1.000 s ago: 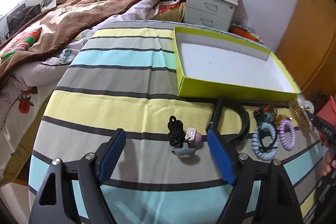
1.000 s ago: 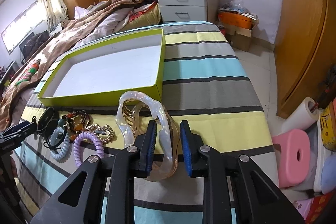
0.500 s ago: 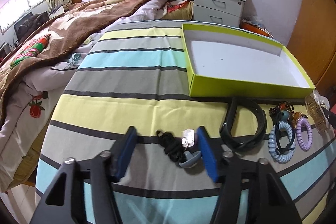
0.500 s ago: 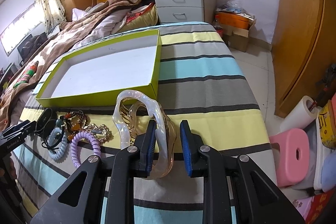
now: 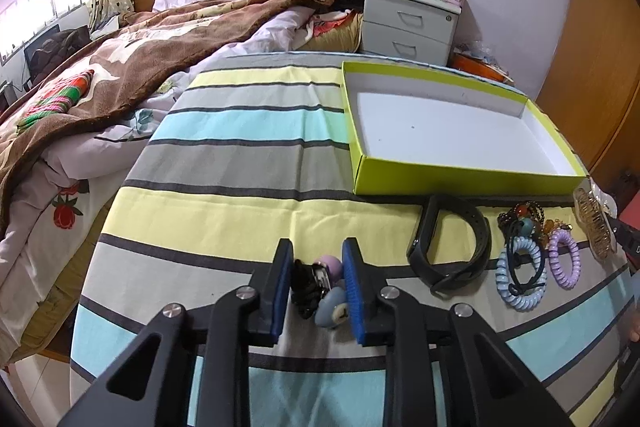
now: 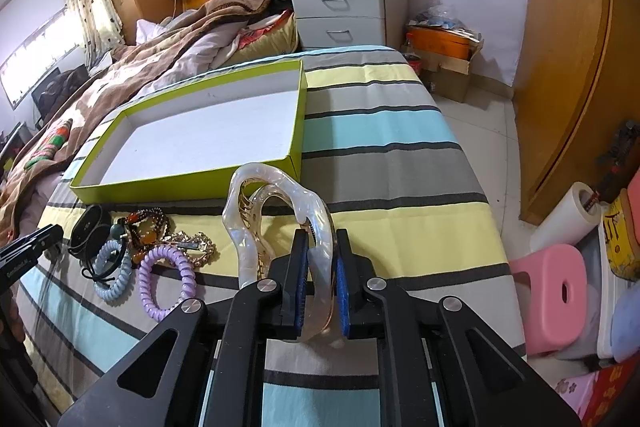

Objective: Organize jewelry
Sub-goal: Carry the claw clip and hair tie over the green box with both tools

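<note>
My left gripper (image 5: 317, 277) is shut on a small bundle of hair ties (image 5: 324, 287): a black tie with lilac and pale blue charms, on the striped cloth. My right gripper (image 6: 320, 259) is shut on a large pearly hair claw (image 6: 276, 211) and holds it upright in front of the empty lime-green box (image 6: 192, 183), which also shows in the left wrist view (image 5: 460, 175). A black wristband (image 5: 452, 247), a blue coil tie (image 5: 520, 275), a purple coil tie (image 5: 564, 259) and a bead bracelet (image 5: 520, 215) lie between the grippers.
The striped cloth (image 5: 240, 163) covers a table beside a bed with a brown blanket (image 5: 132, 67). A grey nightstand (image 6: 344, 11) stands behind. A pink stool (image 6: 556, 287) and a paper roll (image 6: 568, 223) are on the floor at the right.
My left gripper moved forward around the hair tie bundle and closed on it. My right gripper kept its hold on the hair claw and shifted only slightly.
</note>
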Motion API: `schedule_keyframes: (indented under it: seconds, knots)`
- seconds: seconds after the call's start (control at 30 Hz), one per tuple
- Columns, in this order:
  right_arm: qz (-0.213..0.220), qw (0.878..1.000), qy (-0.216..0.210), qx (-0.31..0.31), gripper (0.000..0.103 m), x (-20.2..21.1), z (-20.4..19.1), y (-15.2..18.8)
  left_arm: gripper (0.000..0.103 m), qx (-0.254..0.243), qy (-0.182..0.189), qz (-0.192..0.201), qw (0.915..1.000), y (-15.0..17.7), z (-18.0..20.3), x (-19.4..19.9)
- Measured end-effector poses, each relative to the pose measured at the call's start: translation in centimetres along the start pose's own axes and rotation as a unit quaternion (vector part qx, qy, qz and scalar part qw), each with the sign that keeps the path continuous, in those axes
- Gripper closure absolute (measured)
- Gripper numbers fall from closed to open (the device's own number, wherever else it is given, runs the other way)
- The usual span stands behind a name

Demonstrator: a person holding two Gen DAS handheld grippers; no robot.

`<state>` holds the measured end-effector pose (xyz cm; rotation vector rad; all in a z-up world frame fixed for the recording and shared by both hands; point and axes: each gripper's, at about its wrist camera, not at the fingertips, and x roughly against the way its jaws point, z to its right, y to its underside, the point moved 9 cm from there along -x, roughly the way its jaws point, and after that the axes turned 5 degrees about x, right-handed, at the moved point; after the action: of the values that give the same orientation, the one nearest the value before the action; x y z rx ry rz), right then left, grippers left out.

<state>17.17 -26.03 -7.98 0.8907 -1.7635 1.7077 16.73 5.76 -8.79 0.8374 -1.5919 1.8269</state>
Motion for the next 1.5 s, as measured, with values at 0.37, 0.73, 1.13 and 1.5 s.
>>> schedule_keyframes:
  seconds: [0.37, 0.73, 1.13, 1.5]
  knots:
    - [0.02, 1.0, 0.001, -0.01, 0.09, 1.9, 0.4, -0.2, 0.079, 0.011, 0.015, 0.013, 0.9997, -1.0, -0.5, 1.6]
    - [0.044, 0.999, -0.003, -0.009, 0.09, 3.8, -0.1, -2.5, 0.079, 0.039, 0.061, 0.02, 0.9972, -3.7, -1.0, 3.5]
    - [0.041, 0.999, 0.008, 0.009, 0.09, 2.6, -0.9, -7.6, 0.079, 0.021, 0.076, 0.022, 0.9966, -8.0, 1.3, 2.4]
    - [0.006, 0.998, 0.006, 0.056, 0.09, -3.9, -3.5, -12.2, 0.079, 0.004, 0.097, -0.001, 0.9953, -11.4, 4.8, -2.0]
